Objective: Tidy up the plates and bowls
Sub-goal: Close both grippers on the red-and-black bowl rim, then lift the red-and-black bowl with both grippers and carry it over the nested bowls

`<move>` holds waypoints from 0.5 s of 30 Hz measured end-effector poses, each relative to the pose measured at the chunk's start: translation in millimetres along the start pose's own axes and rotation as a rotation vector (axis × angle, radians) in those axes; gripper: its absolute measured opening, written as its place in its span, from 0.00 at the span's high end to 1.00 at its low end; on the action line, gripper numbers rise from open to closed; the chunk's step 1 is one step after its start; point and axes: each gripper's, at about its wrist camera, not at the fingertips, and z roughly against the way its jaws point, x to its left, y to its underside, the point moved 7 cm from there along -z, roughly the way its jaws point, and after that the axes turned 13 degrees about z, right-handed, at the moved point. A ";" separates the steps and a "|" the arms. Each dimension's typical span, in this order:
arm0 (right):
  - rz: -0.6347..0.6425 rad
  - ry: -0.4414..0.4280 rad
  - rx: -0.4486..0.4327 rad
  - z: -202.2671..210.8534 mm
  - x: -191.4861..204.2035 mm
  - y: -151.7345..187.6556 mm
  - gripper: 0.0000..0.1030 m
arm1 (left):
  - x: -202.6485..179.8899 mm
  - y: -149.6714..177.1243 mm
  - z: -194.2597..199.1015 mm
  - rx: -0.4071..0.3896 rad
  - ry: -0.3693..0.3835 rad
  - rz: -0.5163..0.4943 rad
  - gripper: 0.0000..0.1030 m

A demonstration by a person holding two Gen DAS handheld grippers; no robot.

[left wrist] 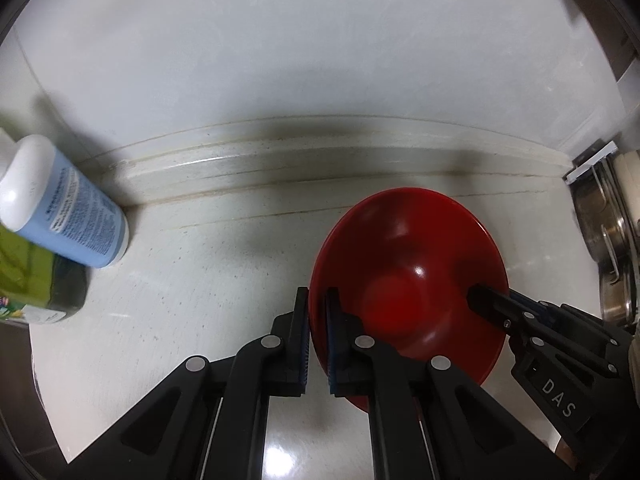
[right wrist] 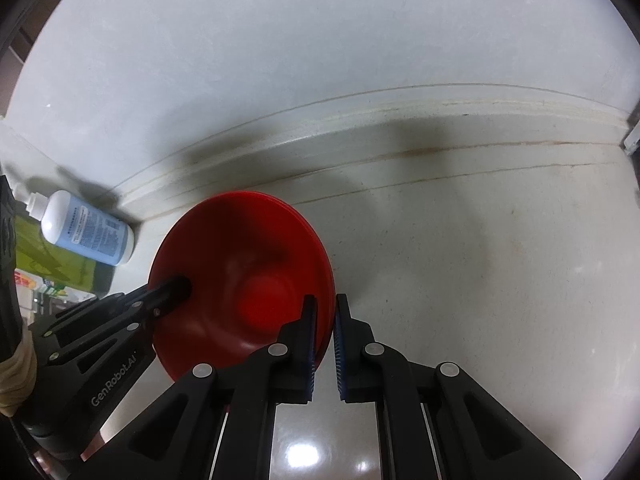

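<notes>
**Both My Grippers Pinch One Red Bowl**

I hold a shiny red round bowl (left wrist: 408, 280) with two tools at once. It is over the pale speckled stone counter (left wrist: 200, 280), close to the white wall (left wrist: 320, 60). I cannot tell if its bottom touches the counter.

My left gripper (left wrist: 318, 340) is squeezed tight on the bowl's left rim. One blue pad is outside the rim and one is inside. My right gripper (right wrist: 324, 344) is squeezed tight on the rim at the other side, the same way.

The left camera shows things the right camera does not. At its right edge I see shiny metal pots (left wrist: 612, 248) in a wire rack. It also shows my right gripper from the side, reaching over the bowl's rim.

The right camera shows more bare counter to the right of the bowl. It shows my left gripper from the side, with a bit of a light sleeve (right wrist: 16, 364) behind it.

Both cameras show a white plastic bottle with a blue label (left wrist: 64, 204) near the wall, and a green packet (left wrist: 28, 276) just below it.

The packet is cut off by the picture edge. The small words on the bottle are too blurry to read. My gripper arms hide the near part of the bowl.
</notes>
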 end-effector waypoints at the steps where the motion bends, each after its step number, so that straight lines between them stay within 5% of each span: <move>1: 0.002 0.003 -0.009 3.5 1.7 0.0 0.91 | 1.6 1.3 5.8 -0.002 0.002 0.001 0.92; 15: 0.007 0.022 -0.089 64.1 15.5 24.3 0.91 | -17.8 36.8 68.3 -0.057 0.022 -0.029 0.91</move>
